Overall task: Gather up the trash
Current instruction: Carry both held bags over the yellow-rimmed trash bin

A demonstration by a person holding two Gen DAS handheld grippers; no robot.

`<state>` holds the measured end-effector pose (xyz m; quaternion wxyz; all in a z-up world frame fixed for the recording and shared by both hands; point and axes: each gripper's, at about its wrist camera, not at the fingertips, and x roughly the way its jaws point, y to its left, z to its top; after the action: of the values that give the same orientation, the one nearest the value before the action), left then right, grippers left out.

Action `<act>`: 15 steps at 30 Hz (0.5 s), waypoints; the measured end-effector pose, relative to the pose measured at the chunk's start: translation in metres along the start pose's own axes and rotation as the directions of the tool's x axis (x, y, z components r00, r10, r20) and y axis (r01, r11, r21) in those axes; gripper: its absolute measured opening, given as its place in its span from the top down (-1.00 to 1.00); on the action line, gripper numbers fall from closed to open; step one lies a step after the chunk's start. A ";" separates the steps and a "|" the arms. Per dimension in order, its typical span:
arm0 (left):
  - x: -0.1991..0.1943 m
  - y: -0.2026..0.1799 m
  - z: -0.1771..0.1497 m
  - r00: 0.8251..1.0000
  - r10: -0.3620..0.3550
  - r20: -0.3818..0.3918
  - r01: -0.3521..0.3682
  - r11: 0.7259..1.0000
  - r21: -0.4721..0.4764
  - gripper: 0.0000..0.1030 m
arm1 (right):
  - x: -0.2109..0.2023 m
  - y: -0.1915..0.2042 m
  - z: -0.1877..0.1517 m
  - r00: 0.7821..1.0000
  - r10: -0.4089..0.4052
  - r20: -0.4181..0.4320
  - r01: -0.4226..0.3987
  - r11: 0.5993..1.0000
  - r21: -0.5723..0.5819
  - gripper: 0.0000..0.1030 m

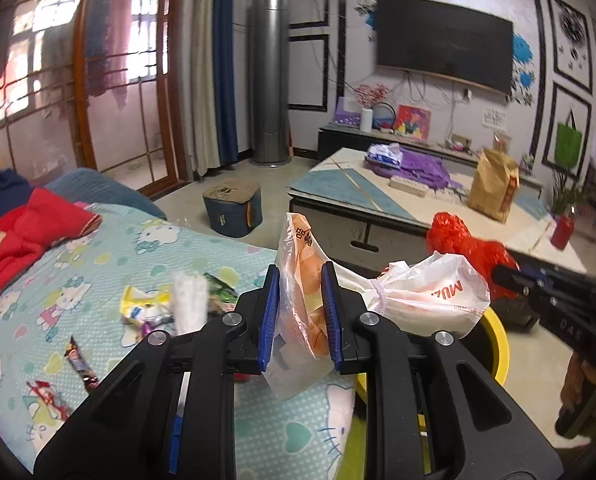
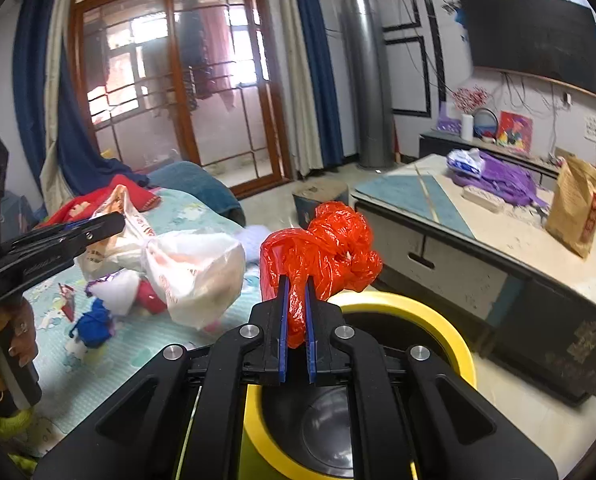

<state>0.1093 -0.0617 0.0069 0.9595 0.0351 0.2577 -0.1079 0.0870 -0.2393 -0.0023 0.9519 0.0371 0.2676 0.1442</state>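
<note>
My left gripper (image 1: pixel 300 280) is shut on a clear and white plastic bag with orange print (image 1: pixel 301 300), held above the bed's edge; the bag's bulk (image 1: pixel 429 296) hangs to the right. It also shows in the right wrist view (image 2: pixel 194 268). My right gripper (image 2: pixel 296 292) is shut on a crumpled red plastic bag (image 2: pixel 329 248), held over the yellow trash bin (image 2: pixel 437 320) with a black inside. The red bag (image 1: pixel 465 244) and the bin's rim (image 1: pixel 497 340) show in the left wrist view. Wrappers (image 1: pixel 146 308) and white tissue (image 1: pixel 190 300) lie on the bedsheet.
The bed has a Hello Kitty sheet (image 1: pixel 98 248) and a red blanket (image 1: pixel 22 240). A low table (image 2: pixel 477 220) at right holds a brown paper bag (image 2: pixel 577 208) and purple cloth (image 2: pixel 505 180). A blue stool (image 1: pixel 234 210) stands on the floor.
</note>
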 end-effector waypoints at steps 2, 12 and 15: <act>0.006 -0.012 -0.004 1.000 -0.005 -0.011 0.005 1.000 0.025 0.70 | 0.003 -0.011 -0.001 1.000 -0.011 -0.015 0.011 1.000 0.029 0.86; 0.039 -0.055 -0.029 0.995 -0.046 -0.093 0.057 0.991 0.120 0.70 | 0.017 -0.042 -0.009 0.997 -0.026 -0.068 0.036 0.989 0.145 0.86; 0.049 -0.063 -0.036 0.991 -0.060 -0.123 0.077 0.987 0.139 0.69 | 0.023 -0.050 -0.012 0.995 -0.021 -0.095 0.037 0.985 0.170 0.86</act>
<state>0.1188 -0.1283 -0.0498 0.9332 0.1015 0.3070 -0.1567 0.1128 -0.2802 -0.0313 0.9337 0.1085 0.3237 0.1084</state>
